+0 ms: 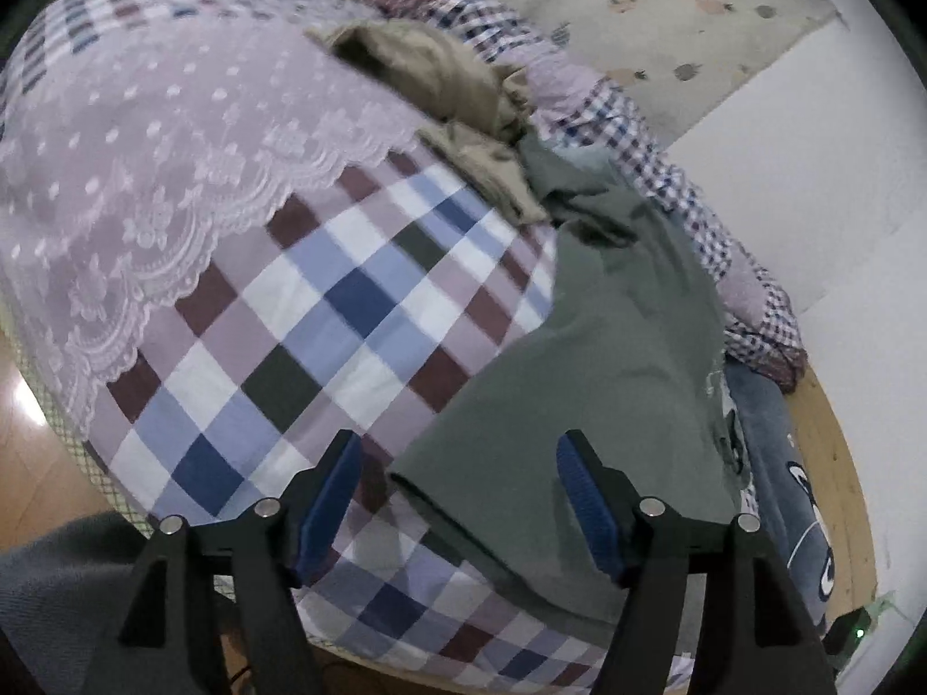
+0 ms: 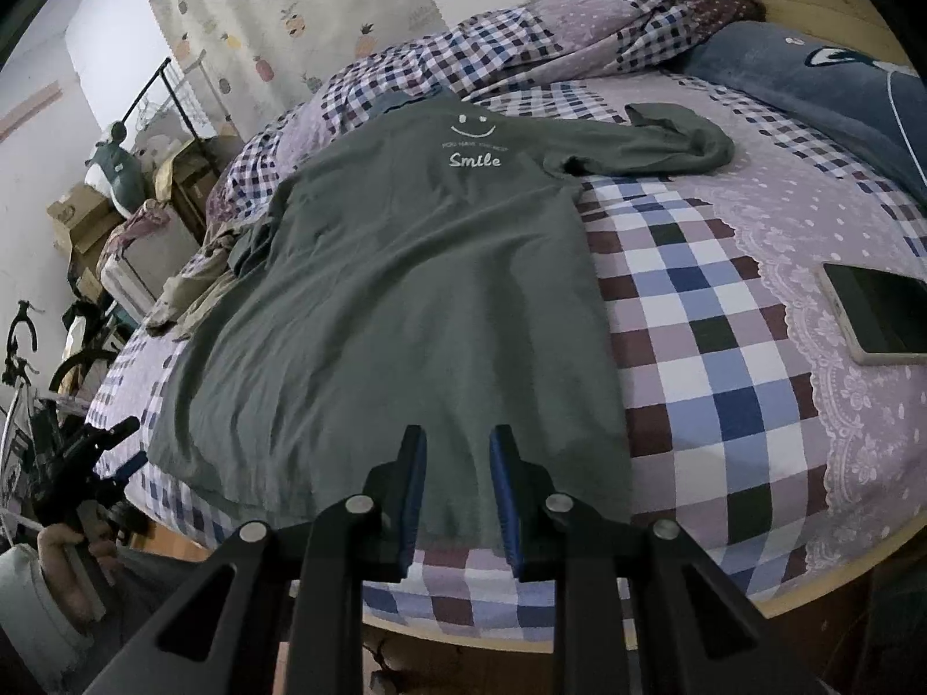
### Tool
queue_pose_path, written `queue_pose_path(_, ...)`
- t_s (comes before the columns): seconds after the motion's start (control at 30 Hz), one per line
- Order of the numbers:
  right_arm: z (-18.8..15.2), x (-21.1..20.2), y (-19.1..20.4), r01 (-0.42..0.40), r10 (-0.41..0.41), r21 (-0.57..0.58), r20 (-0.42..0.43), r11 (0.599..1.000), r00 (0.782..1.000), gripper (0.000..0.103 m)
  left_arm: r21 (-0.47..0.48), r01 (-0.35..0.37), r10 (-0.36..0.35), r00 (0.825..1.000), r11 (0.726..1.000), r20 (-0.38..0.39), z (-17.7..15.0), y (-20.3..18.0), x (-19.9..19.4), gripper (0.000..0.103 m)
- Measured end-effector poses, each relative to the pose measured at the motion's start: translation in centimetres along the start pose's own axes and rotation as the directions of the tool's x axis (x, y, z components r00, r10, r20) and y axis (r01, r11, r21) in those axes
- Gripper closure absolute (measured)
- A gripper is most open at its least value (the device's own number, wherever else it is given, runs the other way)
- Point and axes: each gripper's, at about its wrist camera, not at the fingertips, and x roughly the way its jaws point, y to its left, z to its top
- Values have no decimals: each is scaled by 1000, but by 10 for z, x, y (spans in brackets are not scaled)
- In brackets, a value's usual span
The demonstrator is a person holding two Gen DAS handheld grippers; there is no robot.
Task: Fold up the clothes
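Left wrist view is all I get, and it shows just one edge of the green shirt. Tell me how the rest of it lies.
Observer: The green shirt lies spread flat on the bed, its white Smile print facing up.
Operator: Now give me the sleeves.
Observer: One sleeve, on the right of the right wrist view, lies bunched up beside the print, not spread out.
Operator: Report the right gripper.
Observer: The right gripper sits over the shirt's bottom edge, jaws narrowly apart, with cloth lying flat between them.
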Motion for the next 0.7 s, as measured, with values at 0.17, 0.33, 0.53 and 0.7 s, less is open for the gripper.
queue_pose_path(0.17, 3, -7, -22, -9, 5, 112, 38, 994, 999, 74, -22, 2, -2, 1000, 1000, -1, 1, 2, 7, 30)
queue_pose_path(0.33, 2, -15, -62, -49, 26, 323, 75, 945, 997, 65, -14, -3, 3, 1000, 1000, -21, 3, -1, 13, 70)
queue_pose_path(0.53, 1, -8, -69, 6, -11, 339, 11, 941, 1000, 65, 2, 10, -10, 999, 1000, -31, 1, -5, 16, 97)
queue_pose_path(0.7, 0, 11, -49, 57, -37, 224, -92, 973, 995, 65, -3, 23, -23, 1000, 1000, -18, 1, -2, 9, 100)
